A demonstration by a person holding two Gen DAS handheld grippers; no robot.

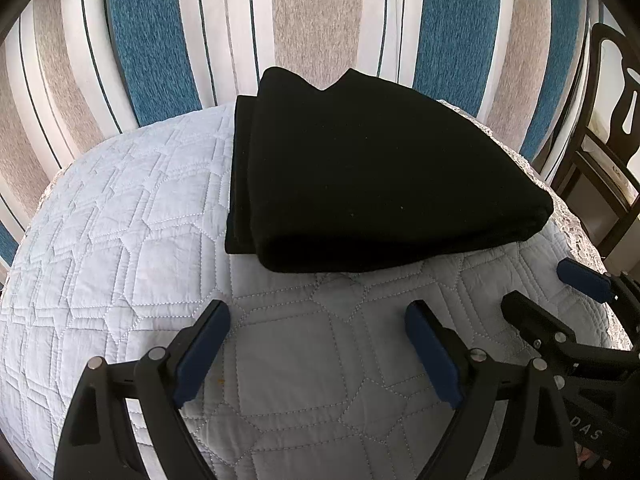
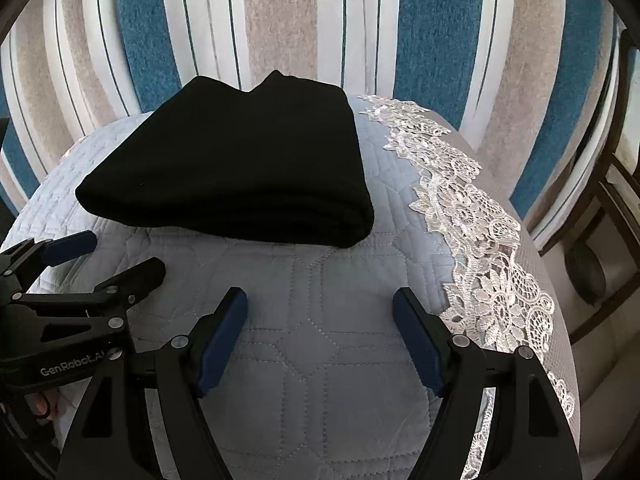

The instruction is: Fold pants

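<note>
The black pants [image 1: 372, 172] lie folded into a compact stack on the light blue quilted cover [image 1: 132, 216]; they also show in the right wrist view [image 2: 236, 168]. My left gripper [image 1: 318, 320] is open and empty, hovering over the quilt just in front of the stack. My right gripper [image 2: 320, 308] is open and empty, also in front of the stack, to the right of the left one. The right gripper shows at the right edge of the left wrist view [image 1: 544, 292]; the left gripper shows at the left of the right wrist view [image 2: 116, 256].
A striped blue, grey and white sofa back [image 1: 320, 20] rises behind the quilt. White lace trim [image 2: 472, 216] runs along the quilt's right edge. A dark wooden chair [image 1: 608, 120] stands to the right.
</note>
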